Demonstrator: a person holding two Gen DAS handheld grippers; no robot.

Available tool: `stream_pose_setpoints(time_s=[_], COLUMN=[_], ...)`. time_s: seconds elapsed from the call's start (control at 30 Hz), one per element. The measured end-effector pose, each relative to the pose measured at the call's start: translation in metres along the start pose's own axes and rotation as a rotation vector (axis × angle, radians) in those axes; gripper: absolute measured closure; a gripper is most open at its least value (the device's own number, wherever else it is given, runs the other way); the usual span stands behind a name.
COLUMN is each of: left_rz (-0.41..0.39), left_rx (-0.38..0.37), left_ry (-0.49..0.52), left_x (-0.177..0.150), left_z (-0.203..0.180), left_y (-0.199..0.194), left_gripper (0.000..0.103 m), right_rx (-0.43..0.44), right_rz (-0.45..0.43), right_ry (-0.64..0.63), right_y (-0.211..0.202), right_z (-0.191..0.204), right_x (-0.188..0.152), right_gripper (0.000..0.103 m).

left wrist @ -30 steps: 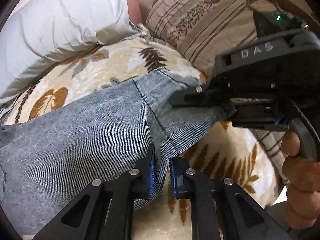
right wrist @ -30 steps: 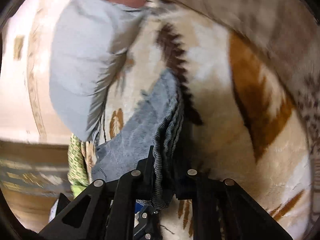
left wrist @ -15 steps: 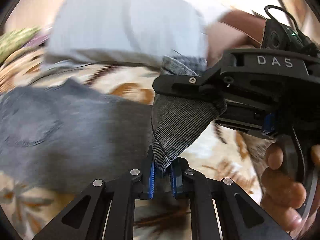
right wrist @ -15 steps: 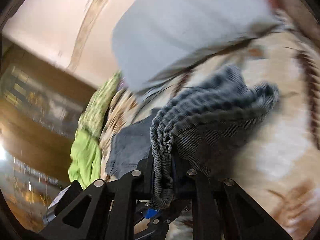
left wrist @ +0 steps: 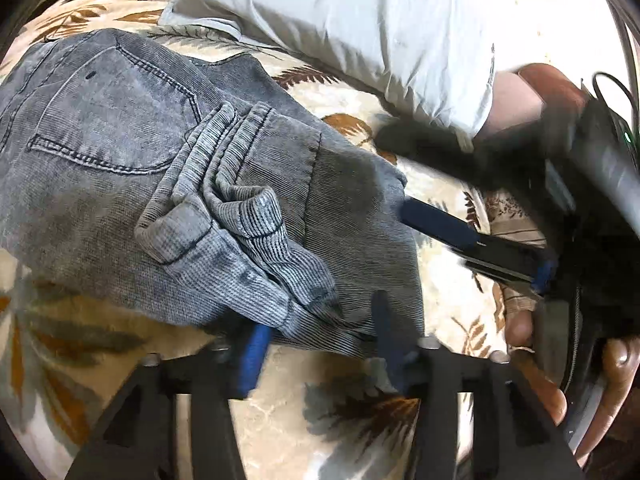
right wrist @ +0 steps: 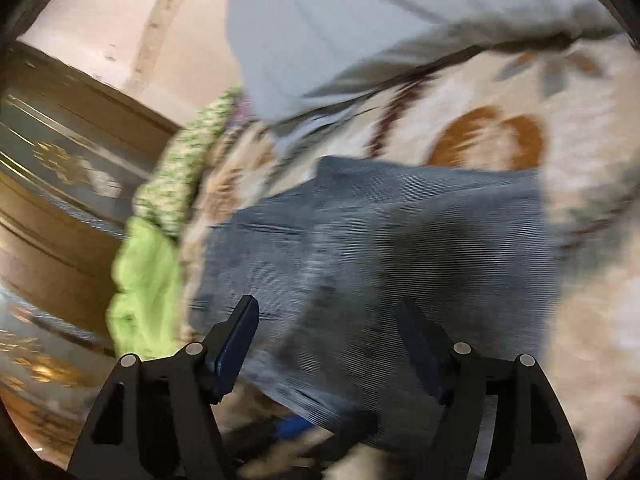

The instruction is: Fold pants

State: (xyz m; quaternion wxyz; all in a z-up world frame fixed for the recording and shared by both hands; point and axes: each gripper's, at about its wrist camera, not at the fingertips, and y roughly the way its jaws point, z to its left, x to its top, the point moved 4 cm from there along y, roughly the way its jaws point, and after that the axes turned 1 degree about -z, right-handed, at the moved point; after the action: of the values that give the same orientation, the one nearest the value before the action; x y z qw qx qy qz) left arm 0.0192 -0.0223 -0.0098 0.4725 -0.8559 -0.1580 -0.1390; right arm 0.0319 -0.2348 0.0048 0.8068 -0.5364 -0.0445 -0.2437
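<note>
Leaf-print blanket (left wrist: pixel 280 420) w/ folded pants (left wrist: pixel 120 140); both grippers' fingers apart.

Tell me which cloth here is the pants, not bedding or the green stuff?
The grey ribbed-denim pants, folded on the leaf-print blanket: stitched back pocket, hems on top. The pale pillow lies behind.

Surface: bed covered by cream blanket (left wrist: pixel 440 200) with brown and grey leaf print. Lying directly on it: grey pants (left wrist: pixel 120 140), folded over, back pocket facing up, leg cuffs bunched on top near the pocket. White pillow (left wrist: pixel 360 20) rests on the blanket just beyond the pants. Right wrist view, blurred: green cloth (right wrist: pixel 148 280) at the blanket's left edge, beside the pants (right wrist: pixel 400 260).
</note>
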Motion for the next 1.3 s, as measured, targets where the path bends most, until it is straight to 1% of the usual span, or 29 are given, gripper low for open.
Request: stream_pose_setpoints(time_s=[0.07,0.13,0.17,0.23,0.3,0.47,0.53,0.67,0.87,1.3], left_rz=[0.026,0.036,0.039,0.034,0.026,0.038,0.043,0.046,0.049,0.044], left_rx=[-0.001,-0.021,-0.014,-0.007,0.003,0.016,0.017,0.014,0.037,0.051], left_ry=[-0.039,-0.083,-0.097,-0.103,-0.1,-0.105,-0.107,-0.126,-0.121,-0.124], left_x=[0.001,0.006,0.006,0.013,0.01,0.012,0.012,0.014,0.014,0.014], left_z=[0.008,0.016,0.019,0.021,0.019,0.02,0.019,0.021,0.02,0.019], left_y=[-0.002,-0.001,-0.003,-0.002,-0.006,-0.001,0.002,0.005,0.01,0.009], left_gripper=[0.051,0.051,0.051,0.051,0.051,0.051,0.051,0.051,0.051,0.051], right_rx=[-0.183,-0.316,-0.375,-0.41,-0.414,-0.383,-0.38,-0.368,-0.373,-0.383], right_rz=[-0.044,-0.074,-0.083,-0.09,-0.094,-0.107,-0.109,-0.111,-0.12,-0.131], right_ry=[-0.077,-0.112,-0.117,-0.126,-0.126,-0.105,-0.101,-0.089,-0.089,-0.09], right_y=[-0.017,-0.026,-0.029,-0.036,-0.039,-0.046,-0.038,-0.039,-0.039,-0.043], right_z=[-0.004,-0.008,-0.011,-0.017,-0.016,-0.013,-0.006,-0.005,-0.003,-0.001], right_x=[-0.003,-0.007,-0.009,-0.008,-0.008,-0.009,-0.01,-0.011,-0.012,-0.011], right_gripper=[0.03,0.03,0.03,0.03,0.031,0.032,0.032,0.032,0.032,0.032])
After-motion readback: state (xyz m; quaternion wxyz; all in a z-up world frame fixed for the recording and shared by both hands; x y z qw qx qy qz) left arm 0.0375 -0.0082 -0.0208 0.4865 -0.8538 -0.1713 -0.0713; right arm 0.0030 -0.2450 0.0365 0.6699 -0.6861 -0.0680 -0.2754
